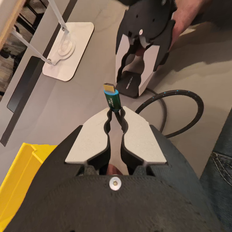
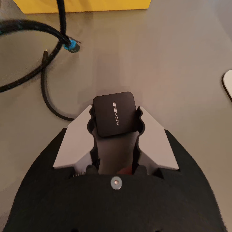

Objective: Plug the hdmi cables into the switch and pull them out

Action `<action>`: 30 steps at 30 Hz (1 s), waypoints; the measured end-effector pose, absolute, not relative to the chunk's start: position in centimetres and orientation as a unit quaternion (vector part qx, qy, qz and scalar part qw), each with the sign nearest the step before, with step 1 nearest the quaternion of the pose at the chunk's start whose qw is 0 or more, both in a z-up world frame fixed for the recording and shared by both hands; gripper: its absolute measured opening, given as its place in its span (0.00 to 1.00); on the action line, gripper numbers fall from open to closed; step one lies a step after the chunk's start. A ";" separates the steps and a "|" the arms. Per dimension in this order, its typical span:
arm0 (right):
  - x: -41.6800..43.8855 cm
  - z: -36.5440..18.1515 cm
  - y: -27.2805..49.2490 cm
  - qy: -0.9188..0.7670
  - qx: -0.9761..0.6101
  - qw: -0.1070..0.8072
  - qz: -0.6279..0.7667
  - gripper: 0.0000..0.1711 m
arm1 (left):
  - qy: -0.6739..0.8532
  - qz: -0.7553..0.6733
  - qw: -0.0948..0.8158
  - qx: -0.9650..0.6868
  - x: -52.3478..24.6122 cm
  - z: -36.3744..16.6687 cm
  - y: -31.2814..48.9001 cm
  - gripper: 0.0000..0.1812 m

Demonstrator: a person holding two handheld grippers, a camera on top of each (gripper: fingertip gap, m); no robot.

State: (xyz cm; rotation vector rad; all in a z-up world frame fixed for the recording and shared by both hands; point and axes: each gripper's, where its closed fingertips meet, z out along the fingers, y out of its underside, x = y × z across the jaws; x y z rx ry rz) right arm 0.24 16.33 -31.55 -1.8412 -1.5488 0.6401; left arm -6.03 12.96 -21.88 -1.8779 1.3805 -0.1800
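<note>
Grey matte surface carries the small black square switch (image 2: 114, 113), clamped steady by the right hand-held gripper (image 2: 114, 110), while the left hand-held gripper (image 1: 115, 110), closed on the green-shelled braided HDMI cable (image 1: 112, 99), aims its gold plug toward 12 o'clock for insertion.

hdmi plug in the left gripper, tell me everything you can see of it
The hdmi plug has a gold metal tip, a light blue collar and a glossy green shell bearing writing. It is unplugged, held above the table, tip aimed toward the black switch without touching it. The left gripper is shut on its rear end and the black braided cable behind it.
</note>
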 end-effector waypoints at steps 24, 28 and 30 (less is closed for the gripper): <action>0.6 -25.0 14.9 -0.586 -0.561 0.507 0.291 0.38 | 0.454 -0.140 0.337 -0.812 -3.1 -26.1 14.9 0.20; 0.5 -24.7 14.5 -0.604 -0.539 0.523 0.267 0.38 | 0.425 -0.238 0.329 -0.809 -1.1 -25.0 13.6 0.19; 0.6 -24.6 14.3 -0.613 -0.530 0.530 0.250 0.38 | 0.414 -0.264 0.318 -0.811 -0.8 -25.2 13.3 0.16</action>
